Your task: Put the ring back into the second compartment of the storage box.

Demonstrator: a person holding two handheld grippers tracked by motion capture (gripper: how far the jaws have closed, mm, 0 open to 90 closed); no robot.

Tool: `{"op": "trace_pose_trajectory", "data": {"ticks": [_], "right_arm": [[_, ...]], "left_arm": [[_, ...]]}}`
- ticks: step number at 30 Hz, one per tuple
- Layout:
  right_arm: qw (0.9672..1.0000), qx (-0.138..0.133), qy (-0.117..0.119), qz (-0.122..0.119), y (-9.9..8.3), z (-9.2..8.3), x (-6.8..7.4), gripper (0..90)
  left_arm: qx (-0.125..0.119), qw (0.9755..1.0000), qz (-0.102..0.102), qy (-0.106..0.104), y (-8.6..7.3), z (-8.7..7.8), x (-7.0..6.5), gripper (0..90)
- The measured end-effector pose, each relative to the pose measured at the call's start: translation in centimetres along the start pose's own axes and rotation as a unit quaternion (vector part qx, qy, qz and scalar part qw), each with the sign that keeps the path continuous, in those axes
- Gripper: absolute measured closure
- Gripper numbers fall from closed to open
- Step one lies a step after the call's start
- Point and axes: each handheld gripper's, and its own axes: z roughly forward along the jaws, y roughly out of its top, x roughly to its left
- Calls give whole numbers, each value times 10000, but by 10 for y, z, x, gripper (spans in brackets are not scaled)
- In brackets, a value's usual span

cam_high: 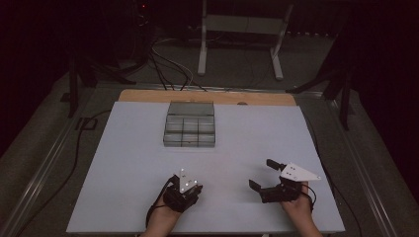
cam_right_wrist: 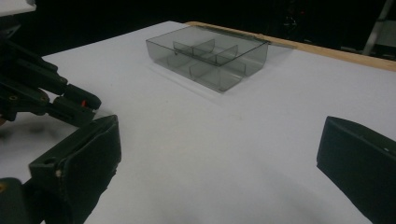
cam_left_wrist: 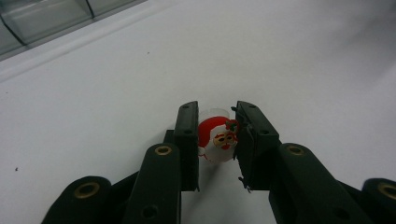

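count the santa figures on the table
1: a small red and white santa figure held between the jaws of the left gripper, near the white table's front edge. Others may be hidden.

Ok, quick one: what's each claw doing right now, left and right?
Left claw: closed on a small Santa figure.
Right claw: open, holding nothing, over the white table.

A clear plastic organiser box (cam_high: 189, 124), split into small compartments, sits on a white tabletop (cam_high: 123, 163) toward its far edge, where a strip of bare wood (cam_high: 148, 96) shows along the rim. Beyond the table, the legs of a pale metal stand (cam_high: 242, 34) rise from the dim floor, with dark cables (cam_high: 168, 66) trailing beside them.
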Motion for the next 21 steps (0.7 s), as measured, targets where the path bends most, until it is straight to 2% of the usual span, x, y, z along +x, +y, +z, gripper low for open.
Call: {"op": "trace_pose_trajectory", "data": {"ticks": [10, 13, 21], "right_arm": [[10000, 39, 1, -46, 0, 1, 1, 0], [10000, 34, 5, -33, -1, 1, 1, 0], [10000, 43, 2, -34, -1, 2, 1, 0]], "left_arm": [[8, 9998, 79, -200, 1, -2, 6, 734], [-8, 9996, 31, -264, 1, -3, 9, 733], [49, 9994, 113, -337, 3, -4, 12, 733]]}}
